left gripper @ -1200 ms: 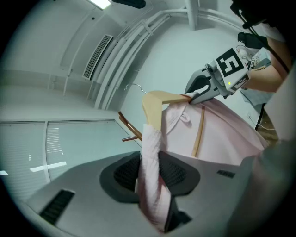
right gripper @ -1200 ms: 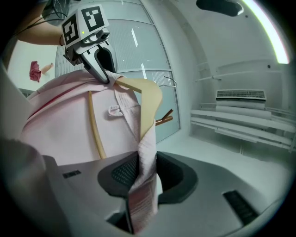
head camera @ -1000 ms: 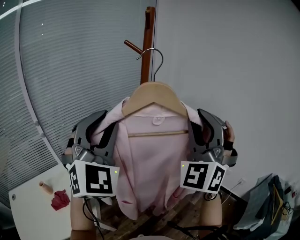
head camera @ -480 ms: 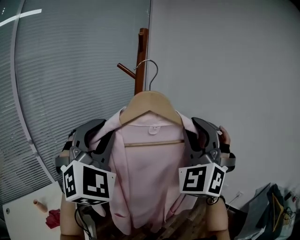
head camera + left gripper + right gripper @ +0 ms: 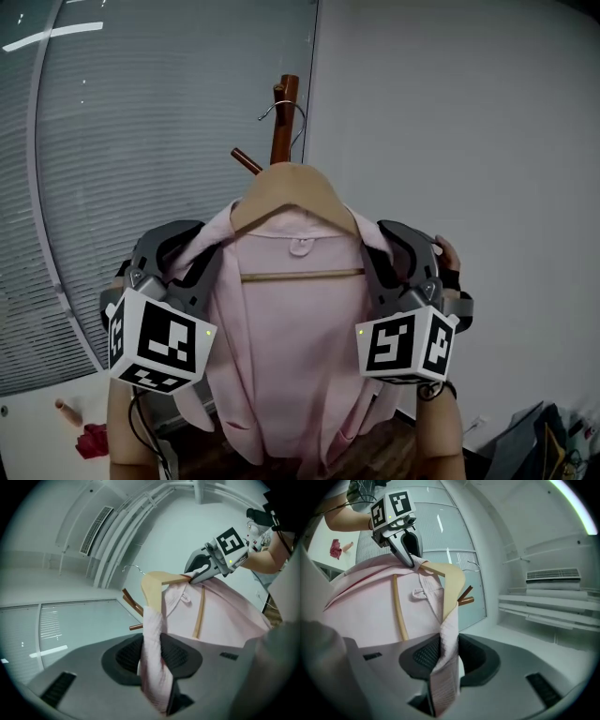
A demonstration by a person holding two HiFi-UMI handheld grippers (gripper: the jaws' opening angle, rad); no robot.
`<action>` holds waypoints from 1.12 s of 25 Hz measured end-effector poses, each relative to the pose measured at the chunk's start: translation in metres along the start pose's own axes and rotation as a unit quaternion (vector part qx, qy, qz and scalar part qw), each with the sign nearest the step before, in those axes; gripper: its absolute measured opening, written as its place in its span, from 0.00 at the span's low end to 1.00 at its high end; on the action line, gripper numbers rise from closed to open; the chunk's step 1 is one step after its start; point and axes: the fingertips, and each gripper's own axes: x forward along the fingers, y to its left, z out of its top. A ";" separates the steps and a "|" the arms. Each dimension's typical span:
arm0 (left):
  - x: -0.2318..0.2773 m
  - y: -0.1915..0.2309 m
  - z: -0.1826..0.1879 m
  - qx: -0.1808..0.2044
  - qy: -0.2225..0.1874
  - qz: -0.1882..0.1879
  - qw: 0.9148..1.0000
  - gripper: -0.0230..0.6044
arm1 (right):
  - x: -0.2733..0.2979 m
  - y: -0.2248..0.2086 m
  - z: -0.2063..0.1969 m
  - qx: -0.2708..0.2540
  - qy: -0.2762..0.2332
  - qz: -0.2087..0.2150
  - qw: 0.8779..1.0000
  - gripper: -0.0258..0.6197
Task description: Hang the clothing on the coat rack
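A pink shirt [image 5: 291, 337] hangs on a wooden hanger [image 5: 292, 187], held up in front of the brown coat rack [image 5: 281, 122]. The hanger's metal hook [image 5: 292, 114] overlaps the pole near its top, above a slanted peg [image 5: 246, 160]. My left gripper [image 5: 208, 255] is shut on the shirt's left shoulder, and my right gripper [image 5: 373, 251] is shut on the right shoulder. In the left gripper view, pink cloth [image 5: 152, 634] is pinched between the pads of the left gripper [image 5: 152, 660]. The right gripper view shows cloth [image 5: 447, 639] clamped the same way in the right gripper [image 5: 445, 663].
A glass wall with blinds [image 5: 141, 141] stands left of the rack and a plain grey wall [image 5: 469, 141] to its right. A white table [image 5: 37, 441] at lower left carries a red cloth [image 5: 91, 439] and a small wooden piece [image 5: 66, 410]. Bags [image 5: 553, 441] lie at lower right.
Both grippers have carried the hanger and shirt closer to the rack. The hook has moved from the right of the pole to overlap it near the top.
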 end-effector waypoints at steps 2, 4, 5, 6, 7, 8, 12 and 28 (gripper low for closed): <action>0.004 0.007 0.002 0.001 0.002 0.005 1.000 0.24 | 0.006 -0.007 0.003 -0.002 -0.005 -0.003 1.000 0.23; 0.008 0.014 0.004 0.003 0.002 0.006 1.000 0.24 | 0.012 -0.012 0.006 -0.003 -0.006 -0.004 1.000 0.23; 0.011 0.017 0.004 0.005 0.001 0.004 1.000 0.24 | 0.015 -0.014 0.007 -0.003 -0.005 -0.004 1.000 0.23; 0.014 0.020 0.005 0.006 0.000 0.002 1.000 0.24 | 0.019 -0.015 0.007 -0.002 -0.004 -0.004 1.000 0.23; 0.017 0.023 0.005 0.007 -0.002 -0.001 1.000 0.24 | 0.023 -0.017 0.007 0.001 -0.003 -0.002 1.000 0.23; 0.021 0.025 0.005 0.007 -0.003 -0.005 1.000 0.24 | 0.027 -0.018 0.007 0.002 -0.002 0.000 1.000 0.23; 0.035 0.036 0.007 0.009 -0.006 -0.016 1.000 0.23 | 0.040 -0.022 0.006 0.001 0.009 0.004 1.000 0.23; 0.074 0.054 -0.003 -0.006 0.008 -0.068 0.998 0.23 | 0.069 -0.026 0.008 0.002 0.032 0.018 0.999 0.23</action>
